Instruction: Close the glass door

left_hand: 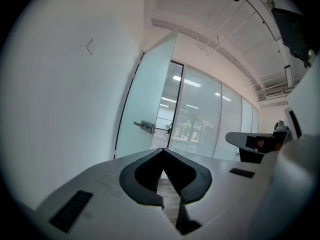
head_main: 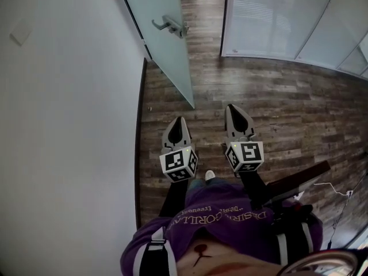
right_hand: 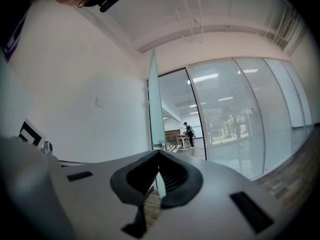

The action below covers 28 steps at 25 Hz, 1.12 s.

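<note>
Two claws, the left gripper (head_main: 177, 120) and the right gripper (head_main: 233, 107), are pinched shut and hold nothing. Ahead, beside the white wall (head_main: 69, 125), the tall glass door (head_main: 167, 62) stands upright and open, its thin edge pointing toward the right gripper.

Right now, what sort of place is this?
Probably an office corridor: a frosted glass door with a lever handle standing open, glass partition walls with blinds, and a wood-plank floor.

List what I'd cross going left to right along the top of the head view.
white wall → glass door, standing open → wooden floor in the doorway → glass partition
</note>
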Each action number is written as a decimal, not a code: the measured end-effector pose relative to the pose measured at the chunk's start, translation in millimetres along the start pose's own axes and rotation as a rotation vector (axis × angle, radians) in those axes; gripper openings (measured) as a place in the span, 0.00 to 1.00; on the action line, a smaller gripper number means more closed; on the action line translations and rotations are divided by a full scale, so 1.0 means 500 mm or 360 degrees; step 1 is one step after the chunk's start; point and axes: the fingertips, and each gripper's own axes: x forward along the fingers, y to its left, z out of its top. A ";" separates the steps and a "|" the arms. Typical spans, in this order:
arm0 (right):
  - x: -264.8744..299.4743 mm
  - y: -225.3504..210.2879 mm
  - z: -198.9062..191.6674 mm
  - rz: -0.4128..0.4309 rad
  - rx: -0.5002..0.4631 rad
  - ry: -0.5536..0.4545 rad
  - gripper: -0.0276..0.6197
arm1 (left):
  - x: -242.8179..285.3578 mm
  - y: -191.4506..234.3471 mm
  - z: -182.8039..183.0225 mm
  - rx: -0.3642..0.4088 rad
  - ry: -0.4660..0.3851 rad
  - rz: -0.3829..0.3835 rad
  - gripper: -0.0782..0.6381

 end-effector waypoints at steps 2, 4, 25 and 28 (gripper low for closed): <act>0.018 -0.011 -0.005 0.0008 0.0012 0.0007 0.04 | 0.020 0.000 -0.001 0.0002 0.0001 0.0010 0.11; 0.039 -0.019 -0.008 0.0020 0.0020 0.0008 0.04 | 0.041 0.002 0.000 0.0002 0.0001 0.0016 0.11; 0.357 -0.034 0.009 -0.0043 0.0015 -0.0047 0.04 | 0.331 0.149 0.081 0.0038 -0.0015 -0.0053 0.11; 0.404 -0.036 0.008 -0.0066 0.0021 -0.0059 0.04 | 0.377 0.171 0.089 0.0048 -0.0007 -0.0079 0.11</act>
